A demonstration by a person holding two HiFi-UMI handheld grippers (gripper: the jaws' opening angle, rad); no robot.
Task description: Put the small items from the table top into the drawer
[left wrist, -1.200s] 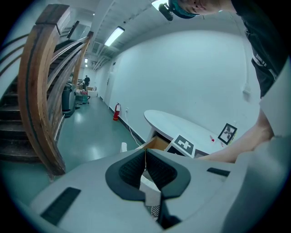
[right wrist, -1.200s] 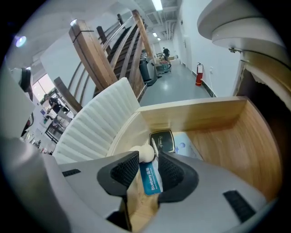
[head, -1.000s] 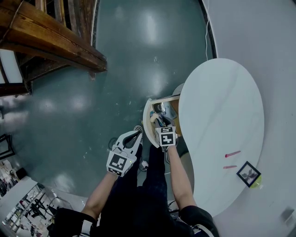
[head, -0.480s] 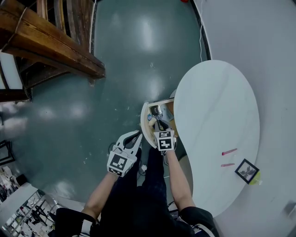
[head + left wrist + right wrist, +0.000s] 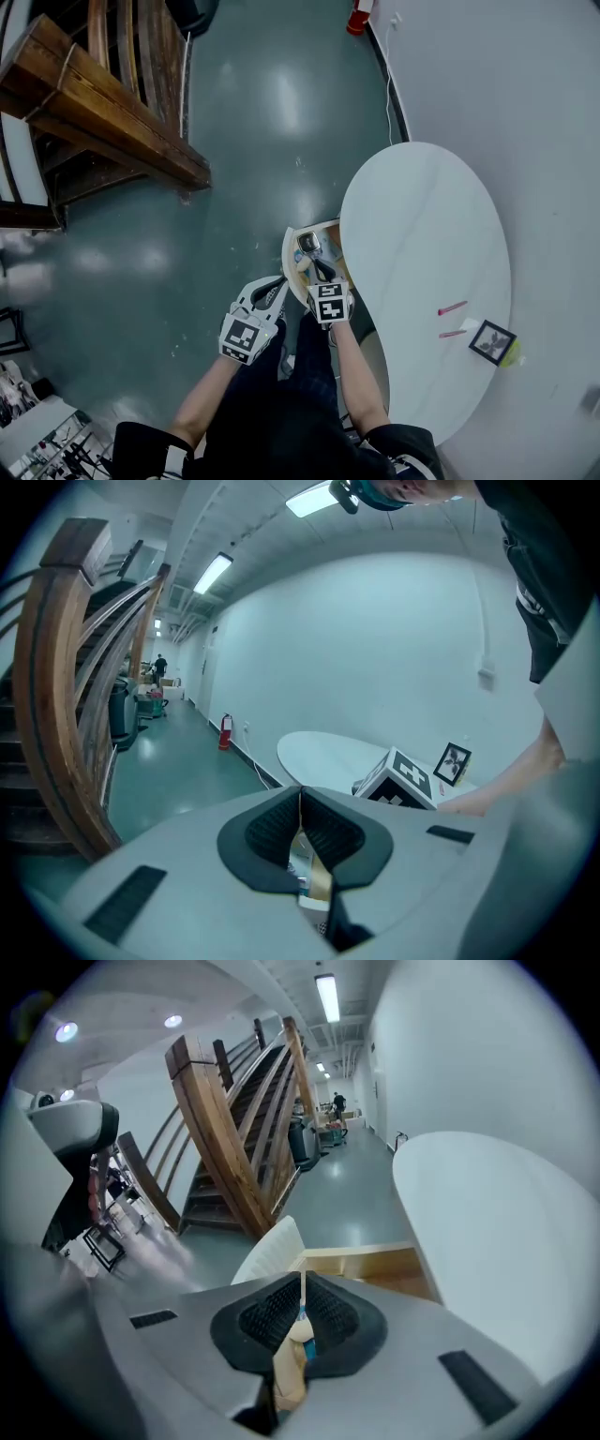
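The left claw [image 5: 274,289] and right claw [image 5: 319,270] hang shut and empty at the open drawer [image 5: 290,261], the right's jaws having just closed. Well away from the drawer on the bench [image 5: 422,225] lie two pink sticks [image 5: 452,307] — likely light, thin, slippery; pinch mid-length.

**Clothing:** dark trousers; dark short-sleeved top with light marks near the sleeve ends.

**Left claw** [image 5: 274,289]**:** pale grey shell, black ribbed pads [image 5: 272,832], and a rear cube [image 5: 242,337] with black-and-white square markers.

**Right claw** [image 5: 318,270]**:** same build, with its marker cube [image 5: 328,302]. Its jaws have just been closing, and the pads meet with nothing between them.
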